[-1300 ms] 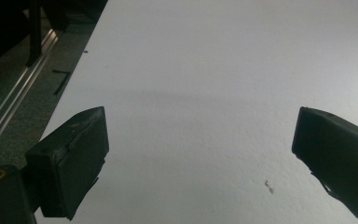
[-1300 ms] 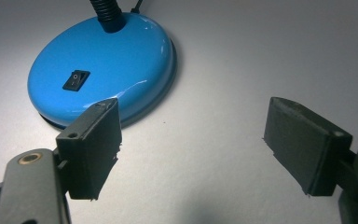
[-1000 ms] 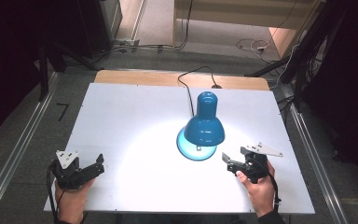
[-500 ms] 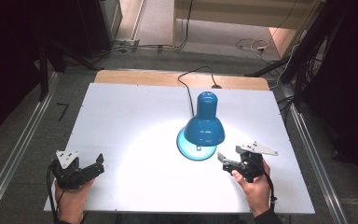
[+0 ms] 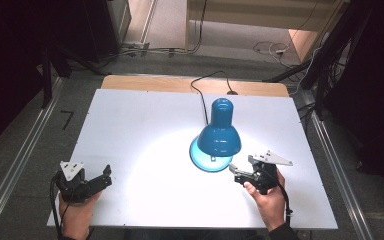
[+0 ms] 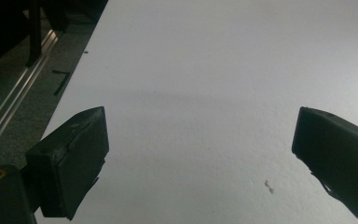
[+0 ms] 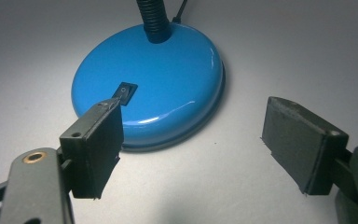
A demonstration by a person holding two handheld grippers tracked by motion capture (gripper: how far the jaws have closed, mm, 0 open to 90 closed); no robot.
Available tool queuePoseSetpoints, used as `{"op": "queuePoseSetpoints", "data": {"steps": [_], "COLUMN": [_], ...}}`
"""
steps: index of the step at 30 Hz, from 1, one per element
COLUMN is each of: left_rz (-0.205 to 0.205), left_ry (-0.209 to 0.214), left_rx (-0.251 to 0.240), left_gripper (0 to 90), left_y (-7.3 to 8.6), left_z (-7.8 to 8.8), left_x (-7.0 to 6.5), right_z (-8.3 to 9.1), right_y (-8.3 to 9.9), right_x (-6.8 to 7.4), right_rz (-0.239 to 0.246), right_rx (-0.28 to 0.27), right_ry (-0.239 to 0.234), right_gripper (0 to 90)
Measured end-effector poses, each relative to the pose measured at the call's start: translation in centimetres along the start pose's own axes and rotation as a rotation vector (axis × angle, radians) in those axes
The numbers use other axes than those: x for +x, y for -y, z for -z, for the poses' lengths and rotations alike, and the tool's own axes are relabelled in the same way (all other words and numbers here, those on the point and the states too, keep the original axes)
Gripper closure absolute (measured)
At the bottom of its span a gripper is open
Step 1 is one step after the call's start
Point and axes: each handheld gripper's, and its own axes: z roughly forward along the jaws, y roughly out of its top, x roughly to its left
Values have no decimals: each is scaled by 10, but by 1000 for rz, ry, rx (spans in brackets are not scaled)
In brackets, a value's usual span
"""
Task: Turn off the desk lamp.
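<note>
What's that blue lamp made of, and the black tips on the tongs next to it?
The lamp's base looks like painted or enamelled metal: a glossy blue coat with sharp highlights, though hard plastic cannot be ruled out. Its neck is black and ribbed, probably a flexible metal hose. The right tongs have matte black fingertips that show no shine, so rubber or dull plastic seems likely.

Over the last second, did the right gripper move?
Yes. In the high view the right gripper has crept left and slightly nearer the person, closing on the round base of the blue lamp, which stayed put.
</note>
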Motion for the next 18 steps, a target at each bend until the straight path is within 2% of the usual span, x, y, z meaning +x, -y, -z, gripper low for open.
{"op": "queuePoseSetpoints", "data": {"steps": [18], "left_rz": [1], "left_ry": [3], "left_rx": [1], "left_gripper": [44], "left_y": [0], "left_z": [0], "left_x": [0], "right_z": [-7], "right_y": [-2], "right_x": [10], "right_rz": [19], "right_rx": [4], "right_ry": [-5], "right_gripper": [201]}}
